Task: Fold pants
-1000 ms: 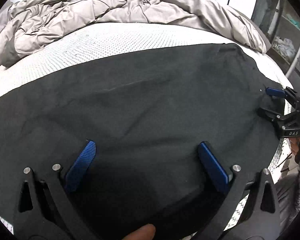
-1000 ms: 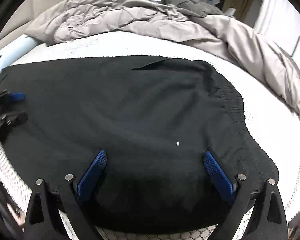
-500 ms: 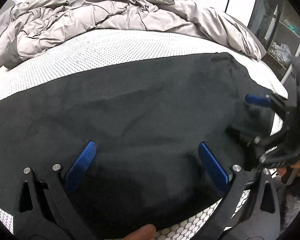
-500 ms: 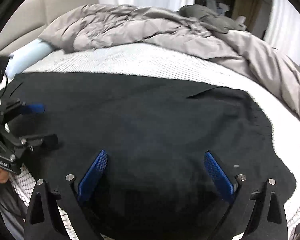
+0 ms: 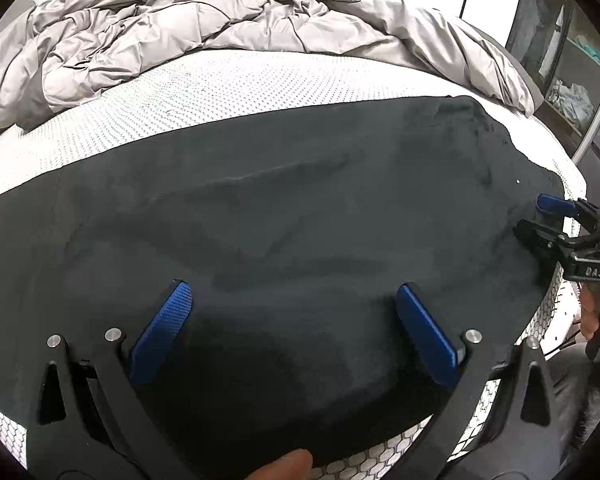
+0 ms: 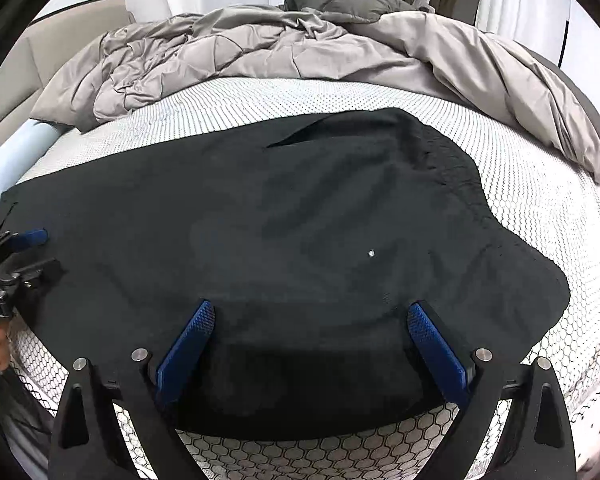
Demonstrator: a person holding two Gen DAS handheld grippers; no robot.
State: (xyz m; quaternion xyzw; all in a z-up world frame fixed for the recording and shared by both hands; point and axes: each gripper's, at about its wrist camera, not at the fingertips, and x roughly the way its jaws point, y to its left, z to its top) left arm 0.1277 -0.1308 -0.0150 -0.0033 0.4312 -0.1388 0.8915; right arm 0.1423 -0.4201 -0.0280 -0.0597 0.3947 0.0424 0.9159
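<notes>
Left wrist view: low over near edge of bed (image 5: 260, 92), looking forward between own left tool (image 5: 292, 320) fingers across black pants (image 5: 300, 208) toward rumpled grey duvet (image 5: 180, 40); right tool (image 5: 540, 216) at right edge. Right wrist view: same low, close stance, facing same way, set further right; left tool (image 6: 40, 252) at left edge. Shared: pants, patterned mattress, duvet, each other's tool.

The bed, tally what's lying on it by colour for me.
Black: 1, the pants
Grey: 2, the light grey comforter and the dark grey bedding bunched behind it
Light blue: 1, the roll at the mattress edge
Total: 4
</notes>
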